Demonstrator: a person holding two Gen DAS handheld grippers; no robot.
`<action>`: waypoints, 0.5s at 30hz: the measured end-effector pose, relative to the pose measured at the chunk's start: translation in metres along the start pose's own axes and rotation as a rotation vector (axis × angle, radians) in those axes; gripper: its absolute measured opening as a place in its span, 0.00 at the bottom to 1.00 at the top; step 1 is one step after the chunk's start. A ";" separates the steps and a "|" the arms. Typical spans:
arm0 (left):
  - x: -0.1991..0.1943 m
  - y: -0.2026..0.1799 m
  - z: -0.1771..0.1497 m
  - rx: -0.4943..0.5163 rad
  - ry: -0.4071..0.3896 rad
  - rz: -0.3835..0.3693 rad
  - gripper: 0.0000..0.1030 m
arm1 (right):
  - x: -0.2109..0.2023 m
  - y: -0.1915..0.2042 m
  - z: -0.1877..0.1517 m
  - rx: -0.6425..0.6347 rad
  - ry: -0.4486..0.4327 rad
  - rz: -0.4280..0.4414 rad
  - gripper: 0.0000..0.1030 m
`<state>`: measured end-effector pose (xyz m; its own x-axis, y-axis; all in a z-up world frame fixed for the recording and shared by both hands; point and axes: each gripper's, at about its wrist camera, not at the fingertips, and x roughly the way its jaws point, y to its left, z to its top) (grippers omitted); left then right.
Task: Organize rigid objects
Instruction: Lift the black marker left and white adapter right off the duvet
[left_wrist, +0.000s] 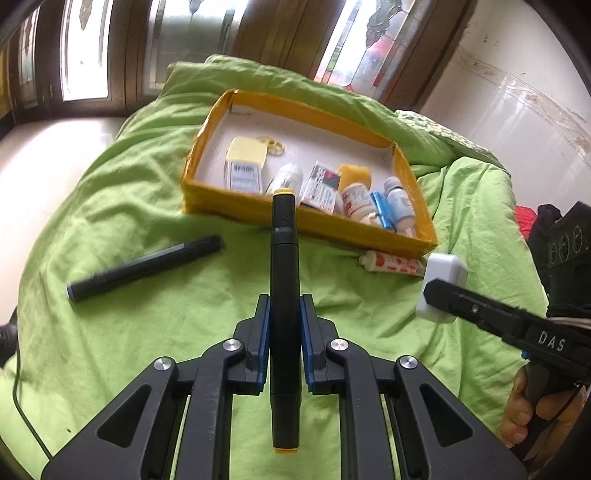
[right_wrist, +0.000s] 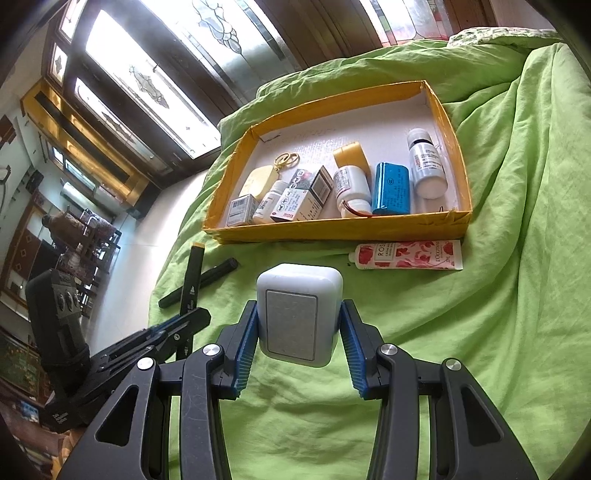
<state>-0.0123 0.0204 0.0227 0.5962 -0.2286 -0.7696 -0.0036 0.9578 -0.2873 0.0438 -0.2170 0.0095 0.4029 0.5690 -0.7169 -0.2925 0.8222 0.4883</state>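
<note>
My left gripper (left_wrist: 284, 301) is shut on a black marker with yellow end caps (left_wrist: 283, 229), which sticks out forward between the blue pads toward the yellow tray (left_wrist: 236, 205). In the right wrist view that marker (right_wrist: 194, 269) stands upright in the left gripper (right_wrist: 192, 317) at the lower left. My right gripper (right_wrist: 300, 308) is shut on a white rounded box (right_wrist: 299, 284) with a grey panel, held above the green blanket short of the tray (right_wrist: 332, 227). The left wrist view shows this box (left_wrist: 445, 271) at the right, in the right gripper (left_wrist: 439, 291).
The tray holds several bottles, small cartons, a blue battery pack (right_wrist: 391, 188) and a key ring. A second black marker (left_wrist: 144, 267) lies on the green blanket (left_wrist: 147, 332) at the left. A rose-printed tube (right_wrist: 406, 254) lies just before the tray's front wall. Windows stand behind.
</note>
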 end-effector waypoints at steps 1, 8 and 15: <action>0.000 0.000 0.003 0.007 -0.007 0.004 0.12 | 0.001 0.000 0.000 0.002 0.000 0.001 0.38; 0.004 0.000 0.018 0.038 -0.023 -0.017 0.12 | 0.004 0.000 0.000 0.005 0.013 0.011 0.38; 0.007 0.003 0.027 0.029 -0.041 -0.068 0.12 | 0.009 0.002 0.000 -0.001 0.023 0.008 0.38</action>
<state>0.0133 0.0262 0.0317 0.6265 -0.2865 -0.7248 0.0606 0.9451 -0.3212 0.0468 -0.2102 0.0037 0.3803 0.5755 -0.7240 -0.2967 0.8174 0.4939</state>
